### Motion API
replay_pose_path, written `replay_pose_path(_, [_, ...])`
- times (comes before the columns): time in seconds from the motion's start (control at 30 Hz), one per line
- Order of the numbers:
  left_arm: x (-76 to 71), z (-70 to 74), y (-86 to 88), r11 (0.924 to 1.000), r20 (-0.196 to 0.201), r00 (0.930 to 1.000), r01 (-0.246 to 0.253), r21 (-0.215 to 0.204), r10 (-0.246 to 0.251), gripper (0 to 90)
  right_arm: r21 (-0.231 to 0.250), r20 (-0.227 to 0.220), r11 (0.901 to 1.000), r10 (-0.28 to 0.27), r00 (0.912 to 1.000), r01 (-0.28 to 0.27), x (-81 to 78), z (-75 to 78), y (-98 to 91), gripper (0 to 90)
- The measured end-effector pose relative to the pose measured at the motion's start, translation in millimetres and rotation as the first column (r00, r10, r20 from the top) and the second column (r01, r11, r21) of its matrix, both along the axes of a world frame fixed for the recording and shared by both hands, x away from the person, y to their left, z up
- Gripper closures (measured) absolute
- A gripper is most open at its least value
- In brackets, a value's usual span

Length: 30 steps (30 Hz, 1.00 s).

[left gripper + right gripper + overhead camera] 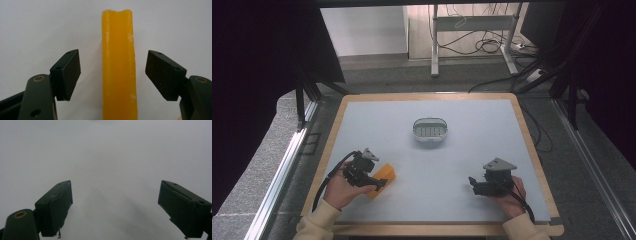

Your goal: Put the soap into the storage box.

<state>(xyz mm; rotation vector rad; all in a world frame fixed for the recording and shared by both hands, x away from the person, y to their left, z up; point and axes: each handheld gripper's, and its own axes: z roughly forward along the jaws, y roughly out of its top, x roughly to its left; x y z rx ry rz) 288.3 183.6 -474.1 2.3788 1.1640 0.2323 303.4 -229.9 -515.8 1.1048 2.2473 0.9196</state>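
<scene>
A yellow block (385,173) lies on the grey table top (437,165) at the front left. My left gripper (380,183) is down at the block, held in a person's hand. In the left gripper view the yellow block (118,65) runs lengthwise between the jaws of my left gripper (113,75). Both pads stand off its sides with a gap, so that gripper is open. At the front right my right gripper (472,182) rests low over the table. Its jaws are wide apart in the right gripper view (115,205), with nothing but bare table between them.
A small oval metal basket (430,131) stands in the middle of the table, farther back. The table has a wooden rim (532,150). Beyond it are floor, cables and a desk frame (472,30). Dark curtains hang at both sides.
</scene>
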Motion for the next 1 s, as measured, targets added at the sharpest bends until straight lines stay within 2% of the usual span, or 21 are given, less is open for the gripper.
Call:
replay_pose_path(0.23, [11.8,-9.4,-7.9,0.9996,-0.037,0.9993,-0.002,0.028,0.003,30.2,-0.005,-0.007,1.0,-0.002,1.0,0.002,0.5,-0.8,0.2,12.6])
replay_pose_path(0.53, [18.1,-18.0,-16.2,0.9974,-0.076,0.9971,0.002,0.072,0.003,36.0,-0.012,-0.018,0.9999,-0.012,0.9998,0.012,1.5,-1.6,-0.5,12.9])
replay_pose_path(0.63, [19.4,-22.3,-18.0,0.9961,-0.093,0.9957,0.001,0.088,0.008,42.7,-0.016,-0.023,0.9998,-0.013,0.9996,0.013,1.9,-2.3,-0.4,12.9])
replay_pose_path(0.67, [19.8,-23.0,-17.6,0.9955,-0.097,0.9952,0.003,0.095,0.007,47.4,-0.02,-0.026,0.9997,-0.013,0.9996,0.013,2.1,-2.8,-0.4,12.9])
replay_pose_path(0.73, [20.5,-24.7,-17.6,0.9961,-0.116,0.9933,0.009,0.088,0.002,52.5,-0.03,-0.034,0.9994,-0.017,0.9993,0.016,2.6,-3.5,-0.2,12.9])
replay_pose_path(0.9, [20.7,-26.6,-19.6,0.9965,-0.136,0.9907,0.02,0.081,-0.008,60.4,-0.036,-0.04,0.9992,-0.02,0.999,0.019,3.0,-3.9,-0.4,12.9])
replay_pose_path(1.0, [20.5,-26.3,-19.8,0.9966,-0.133,0.9911,0.015,0.081,-0.004,61.2,-0.038,-0.043,0.9991,-0.021,0.9989,0.02,3.0,-4.0,-0.4,12.9])
